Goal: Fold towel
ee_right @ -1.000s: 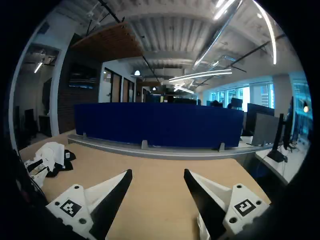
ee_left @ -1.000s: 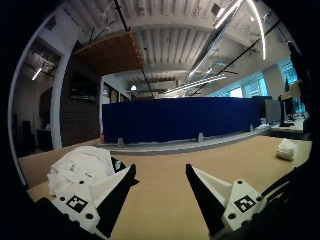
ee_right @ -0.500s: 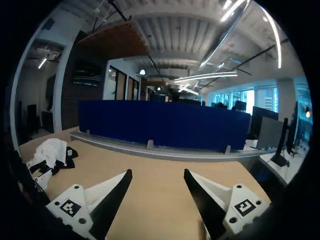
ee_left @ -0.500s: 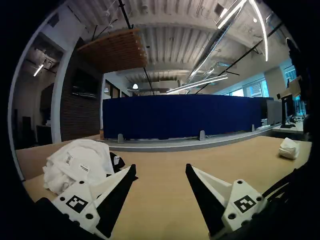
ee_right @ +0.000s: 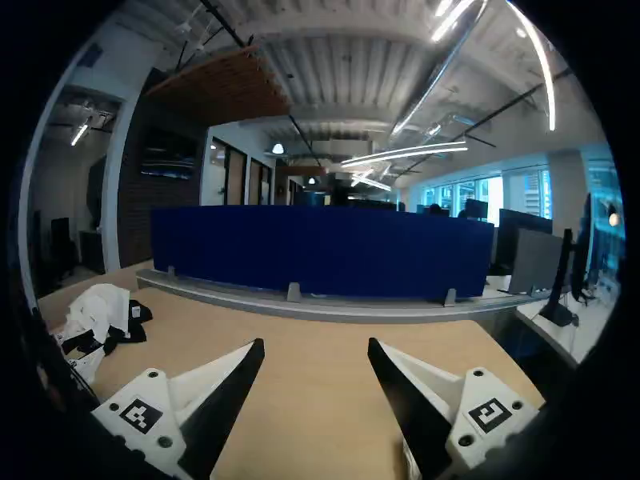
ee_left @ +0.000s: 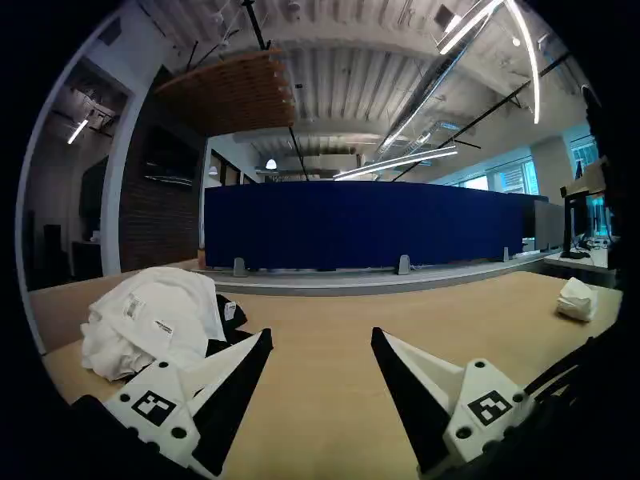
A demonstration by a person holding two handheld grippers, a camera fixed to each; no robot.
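A crumpled white towel point(ee_left: 152, 320) with small tags lies in a heap on the wooden table point(ee_left: 336, 320), over something black. In the left gripper view it sits at the left, just beyond the left finger. My left gripper point(ee_left: 320, 342) is open, low over the table, with nothing between its fingers. In the right gripper view the same white heap point(ee_right: 100, 310) lies far off at the left edge of the table point(ee_right: 320, 336). My right gripper point(ee_right: 314, 346) is open too and holds nothing.
A small white crumpled bundle point(ee_left: 576, 298) rests at the table's right end. A blue partition point(ee_left: 360, 236) on a grey rail runs along the table's far edge. Monitors and desks point(ee_right: 544, 272) stand beyond on the right.
Both views have only wobbled slightly; the left view has levelled out and the towel heap sits a little higher in it. Both grippers stay open.
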